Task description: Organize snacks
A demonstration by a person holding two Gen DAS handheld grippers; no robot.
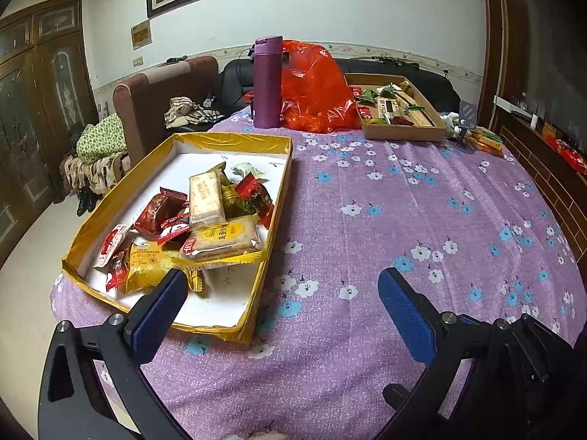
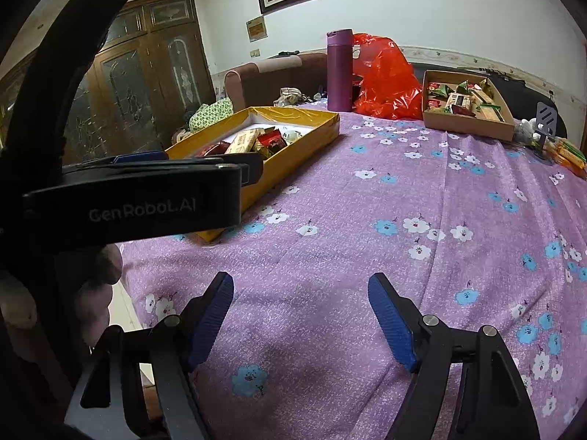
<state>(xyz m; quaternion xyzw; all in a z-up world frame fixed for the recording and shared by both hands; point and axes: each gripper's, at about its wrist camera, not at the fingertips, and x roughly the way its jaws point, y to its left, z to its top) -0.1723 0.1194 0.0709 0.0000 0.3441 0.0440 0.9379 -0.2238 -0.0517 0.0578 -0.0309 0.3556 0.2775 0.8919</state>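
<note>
Two boxes sit on the purple flowered tablecloth [image 1: 367, 220]: the yellow box [image 1: 279, 198] near you on the left, full of mixed snacks [image 1: 205, 220], and the brown cardboard box [image 1: 403, 132] at the far side, where the packets already look more ordered. I judge that you are between picks, so the sorting is only partly done. Your left gripper [image 1: 282, 311] hovers at the near corner of the yellow box with its jaws wide apart, holding nothing; its left fingertip appears just over the box edge, close to a yellow cracker packet [image 1: 146, 260], but I cannot tell if it touches. Your right gripper [image 2: 301, 315] is over bare cloth, jaws also wide apart and empty, well apart from both boxes. For the next move, you probably need to bring the left gripper down on one single packet on top of the pile, because the packets overlap and a neighbour may come up together.
</note>
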